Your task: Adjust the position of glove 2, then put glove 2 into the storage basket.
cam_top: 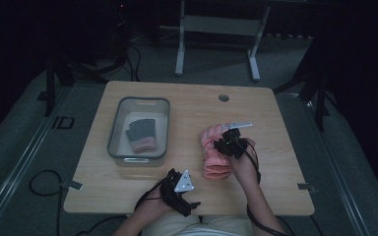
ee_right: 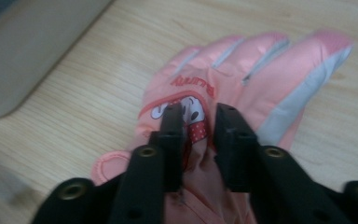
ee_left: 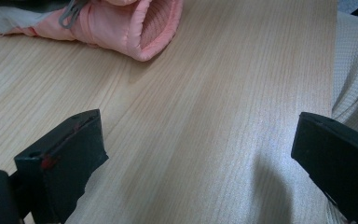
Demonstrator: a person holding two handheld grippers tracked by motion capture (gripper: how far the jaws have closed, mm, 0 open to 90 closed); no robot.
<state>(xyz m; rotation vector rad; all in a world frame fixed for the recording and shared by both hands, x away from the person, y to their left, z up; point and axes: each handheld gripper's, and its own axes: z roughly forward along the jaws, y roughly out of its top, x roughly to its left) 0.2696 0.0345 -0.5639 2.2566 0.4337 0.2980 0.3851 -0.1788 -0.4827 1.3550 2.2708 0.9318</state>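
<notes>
- Pink glove [cam_top: 215, 153]: lies flat on the wooden table [cam_top: 275, 162], right of centre, with its fingers pointing away from the person and its open cuff toward the near edge.
- Glove detail, right gripper view: the back of the pink glove [ee_right: 223, 79] faces up, with grey panels along the fingers, a cartoon patch and a line of red lettering.
- Right gripper [cam_top: 232, 142]: positioned over the middle of the glove, pointing down at it. In the right gripper view the right gripper [ee_right: 199, 122] has its jaws set a narrow gap apart, with a ridge of glove fabric rising between them. Whether the pads press on that fabric cannot be told.
- Left gripper [cam_top: 179, 189]: rests near the front edge of the table, just short of the glove's cuff and apart from it. In the left gripper view the left gripper [ee_left: 200, 154] has its jaws spread wide, with bare table between them.
- Cuff, left gripper view: the ribbed lining of the glove's opening [ee_left: 154, 28] faces the camera, beyond the jaws.
- Grey bin [cam_top: 163, 128]: stands on the left half of the table, well apart from the pink glove. It contains a second glove [cam_top: 141, 133], dark grey with a pink cuff.
- Cable hole [cam_top: 223, 97]: located near the far edge of the table.
</notes>
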